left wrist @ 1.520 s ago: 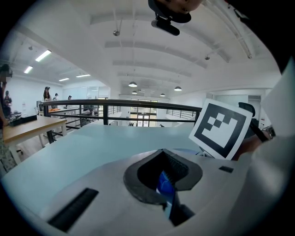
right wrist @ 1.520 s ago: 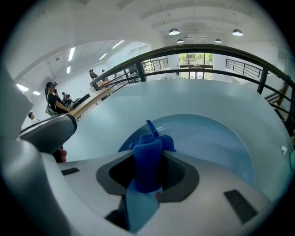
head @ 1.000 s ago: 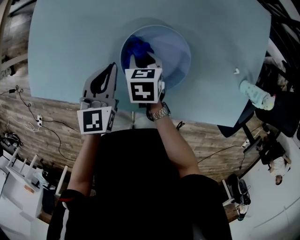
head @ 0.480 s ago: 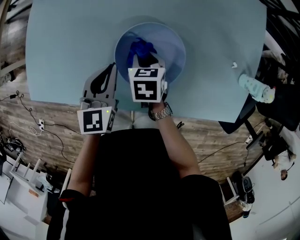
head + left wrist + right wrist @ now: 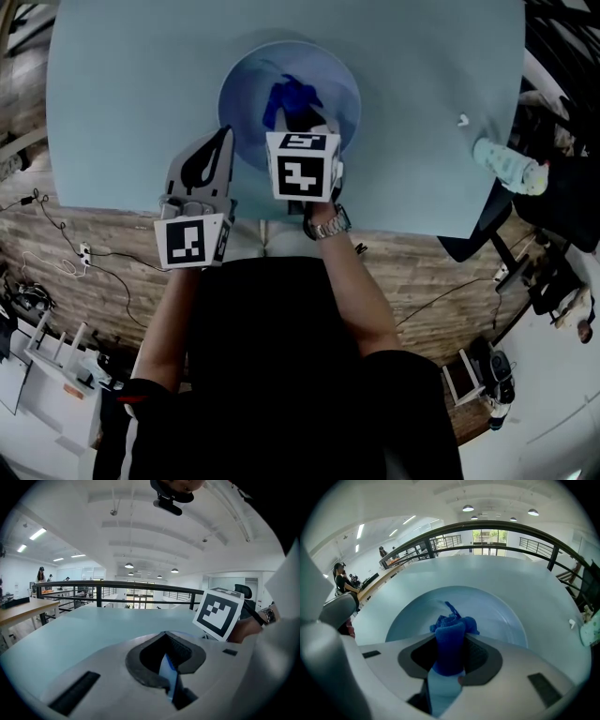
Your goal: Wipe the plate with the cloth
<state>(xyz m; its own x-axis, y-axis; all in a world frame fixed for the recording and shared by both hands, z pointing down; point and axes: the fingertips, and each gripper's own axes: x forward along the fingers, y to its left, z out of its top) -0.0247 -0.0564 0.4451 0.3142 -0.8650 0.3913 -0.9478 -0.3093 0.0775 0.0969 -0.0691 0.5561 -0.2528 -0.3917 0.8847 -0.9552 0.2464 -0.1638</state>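
Observation:
A pale blue plate (image 5: 330,82) lies on the light blue table (image 5: 141,84), near its front edge. My right gripper (image 5: 302,120) reaches over the plate's near rim and is shut on a bright blue cloth (image 5: 287,97), which bunches out past the jaws onto the plate's middle. The right gripper view shows the cloth (image 5: 450,641) pinched in the right gripper (image 5: 451,637) above the plate (image 5: 499,616). My left gripper (image 5: 223,141) hovers at the plate's left rim. In the left gripper view the left gripper (image 5: 165,641) is shut to a thin slit.
A pale bottle-like object (image 5: 507,172) lies at the table's right edge, with a small white bit (image 5: 462,120) near it. Dark furniture stands beyond that edge. The table's front edge (image 5: 112,199) runs just under both grippers. A railing (image 5: 506,526) runs behind the table.
The right gripper has carried the cloth rightward, from the plate's left part to its middle. The left gripper has held its place while the view drifted.

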